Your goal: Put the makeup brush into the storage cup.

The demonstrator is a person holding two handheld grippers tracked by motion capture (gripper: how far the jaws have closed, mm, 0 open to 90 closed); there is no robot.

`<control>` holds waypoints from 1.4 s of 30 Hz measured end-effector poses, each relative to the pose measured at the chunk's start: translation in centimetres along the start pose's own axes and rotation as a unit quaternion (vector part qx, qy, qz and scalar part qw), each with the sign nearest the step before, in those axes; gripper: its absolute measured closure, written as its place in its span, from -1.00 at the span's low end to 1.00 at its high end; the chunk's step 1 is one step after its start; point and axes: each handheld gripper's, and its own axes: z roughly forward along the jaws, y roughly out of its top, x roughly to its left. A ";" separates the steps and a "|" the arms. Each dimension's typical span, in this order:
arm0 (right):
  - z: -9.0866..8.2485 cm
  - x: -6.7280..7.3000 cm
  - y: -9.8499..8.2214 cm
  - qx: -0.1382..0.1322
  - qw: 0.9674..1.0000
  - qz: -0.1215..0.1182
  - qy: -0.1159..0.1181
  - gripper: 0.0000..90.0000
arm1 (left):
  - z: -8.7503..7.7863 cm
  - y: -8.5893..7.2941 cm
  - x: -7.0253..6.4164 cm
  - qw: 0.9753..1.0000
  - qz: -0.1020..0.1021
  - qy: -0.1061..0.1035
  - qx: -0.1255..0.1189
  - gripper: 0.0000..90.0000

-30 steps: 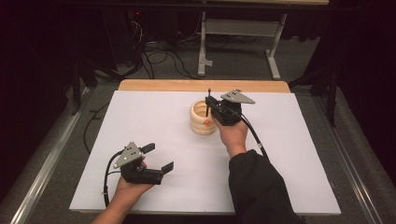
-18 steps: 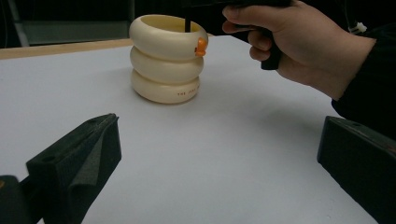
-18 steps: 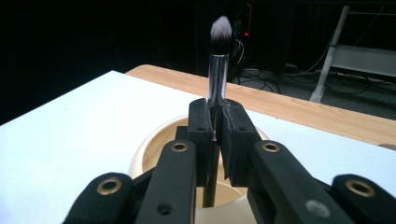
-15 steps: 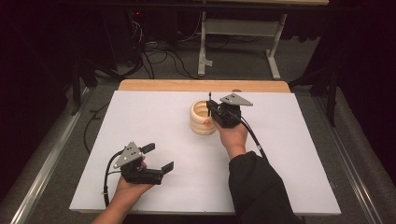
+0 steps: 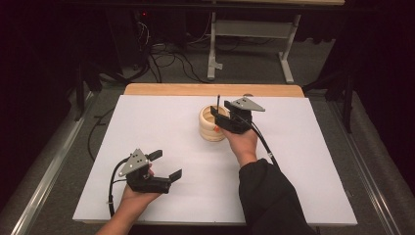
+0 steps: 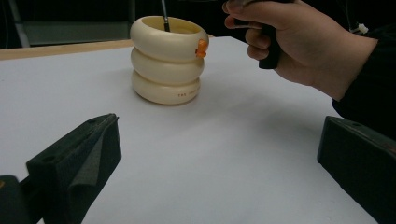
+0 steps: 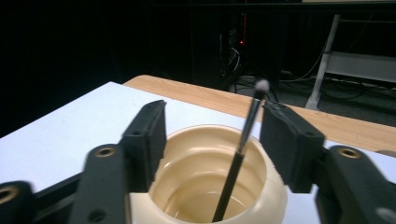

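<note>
The left hand-held gripper [image 5: 166, 165] is resting at the near left of the table [image 5: 313, 161], its jaws standing wide apart with nothing between them. In the left gripper view those two black jaws are rising from the bottom corners, with bare white table showing in the gap. The person's left hand [image 5: 137, 193] is wrapping around the body of this hand-held gripper, and its cable is looping off toward the near left edge.

Farther toward the middle, a cream holder [image 5: 213, 124] shaped like three stacked rings is standing upright on the white surface, a small orange mark [image 6: 201, 47] sitting on its upper ring. A thin black stick [image 7: 236, 161] with a pale rounded tip is standing inside it, leaning against the rim and poking above the top.

Just right of the holder, the right hand-held gripper [image 7: 212, 133] is hovering over the holder's mouth. Its jaws have just been opening and are now standing apart on either side of the stick; the stick is passing close by the right jaw, but the pads are not pressing on it. The person's right hand [image 5: 242, 142] is holding this hand-held gripper, with a dark sleeve [image 5: 269, 196] trailing toward the near edge and a cable running along the right of the forearm.
</note>
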 end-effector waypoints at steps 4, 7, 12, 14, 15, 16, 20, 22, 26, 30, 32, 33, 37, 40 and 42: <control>0.0 -0.1 0.0 0.003 1.000 0.003 0.000 -0.18 | 0.0 0.0 0.0 1.000 0.000 0.000 0.000 -0.99; 0.0 -0.2 0.0 0.005 1.000 0.001 0.001 -0.24 | 0.0 0.0 0.0 1.000 0.000 0.000 0.000 -0.99; 0.1 -0.1 -0.2 0.008 1.000 -0.003 0.005 -0.29 | 0.0 0.0 0.0 1.000 -0.001 0.001 -0.001 -0.99; 0.1 0.0 -0.2 0.015 1.000 -0.007 0.006 -0.30 | 0.0 0.0 0.0 1.000 -0.001 0.001 -0.001 -0.99; 0.1 0.0 -0.3 0.016 1.000 -0.007 0.006 -0.31 | 0.0 0.0 0.0 1.000 0.000 0.001 -0.001 -0.99; 0.1 0.0 -0.3 0.017 1.000 -0.008 0.007 -0.32 | 0.0 0.0 0.0 1.000 -0.001 0.001 -0.001 -0.99; 0.1 0.0 -0.3 0.019 1.000 -0.008 0.008 -0.37 | 0.0 0.0 0.0 1.000 0.000 0.001 -0.001 -0.99; 0.0 0.0 -0.3 0.020 1.000 -0.008 0.008 -0.38 | 0.0 0.0 0.0 1.000 0.000 0.001 -0.001 -0.99; -0.1 0.1 -0.2 0.021 1.000 -0.012 0.010 -0.38 | 0.0 0.0 0.1 1.000 0.000 0.002 0.000 -0.99; -0.3 0.2 -0.3 0.025 0.999 -0.015 0.014 -0.39 | -0.1 0.1 0.1 1.000 0.001 0.003 0.000 -0.99; -0.4 0.3 -0.3 0.025 0.999 -0.016 0.015 -0.39 | -0.1 0.1 0.1 1.000 0.001 0.003 0.000 -0.99; -0.5 0.4 -0.3 0.024 0.999 -0.018 0.015 -0.40 | -0.1 0.1 0.1 1.000 0.001 0.003 0.000 -0.99; -0.8 0.5 -0.5 0.023 0.999 -0.017 0.019 -0.43 | -0.1 0.1 0.1 1.000 0.002 0.003 0.000 -0.99; -1.1 0.6 -0.7 0.025 0.999 -0.014 0.023 -0.49 | -0.1 0.0 0.1 1.000 0.002 0.003 0.000 -0.99; -1.3 0.6 -0.9 0.026 0.999 -0.019 0.025 -0.54 | -0.1 0.0 0.1 1.000 0.002 0.004 0.001 -0.99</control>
